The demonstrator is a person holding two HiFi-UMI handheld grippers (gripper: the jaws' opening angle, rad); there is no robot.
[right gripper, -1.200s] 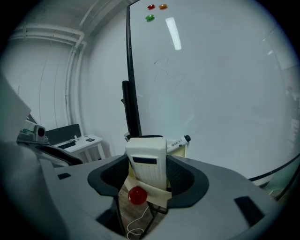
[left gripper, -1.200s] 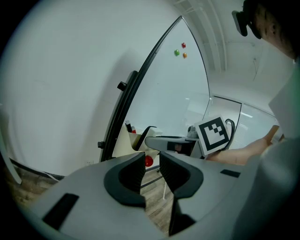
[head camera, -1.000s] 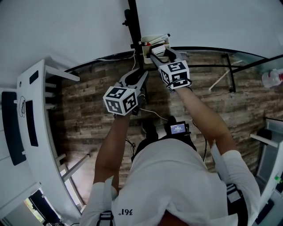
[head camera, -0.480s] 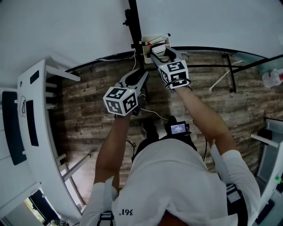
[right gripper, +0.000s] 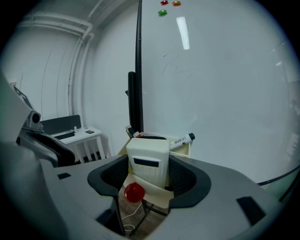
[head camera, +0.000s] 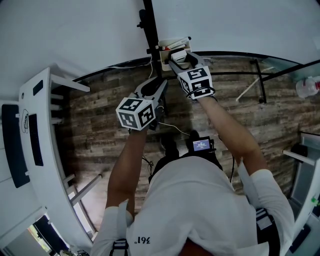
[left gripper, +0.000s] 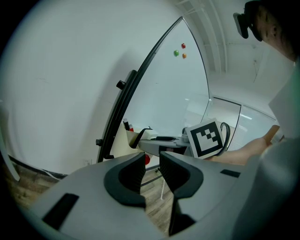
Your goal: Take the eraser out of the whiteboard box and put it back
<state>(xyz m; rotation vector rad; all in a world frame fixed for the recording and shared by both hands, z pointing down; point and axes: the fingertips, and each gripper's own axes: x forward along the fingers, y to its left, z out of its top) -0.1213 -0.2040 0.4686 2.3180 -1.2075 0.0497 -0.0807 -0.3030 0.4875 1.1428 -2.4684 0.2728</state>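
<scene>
The cream whiteboard box (head camera: pixel 166 48) hangs on the whiteboard (head camera: pixel 235 22) beside a black post. My right gripper (head camera: pixel 176 58) reaches into its top. In the right gripper view this gripper (right gripper: pixel 147 174) is shut on the cream eraser (right gripper: pixel 148 159), which stands upright between the pads just above the box's front wall (right gripper: pixel 157 196); that wall carries a red magnet (right gripper: pixel 134 192). A marker (right gripper: pixel 181 140) lies across the box behind the eraser. My left gripper (head camera: pixel 161 85) hovers lower left of the box, its jaws (left gripper: pixel 152 165) shut with only a slit and nothing held.
The black stand post (head camera: pixel 150 25) runs up just left of the box. A white desk (head camera: pixel 36 125) curves along the left, and another small desk (right gripper: pixel 82 135) with a chair shows in the right gripper view. Coloured magnets (right gripper: pixel 162 11) sit high on the board.
My right gripper with the eraser has edged slightly up the view, toward the box. The left gripper has barely moved.
</scene>
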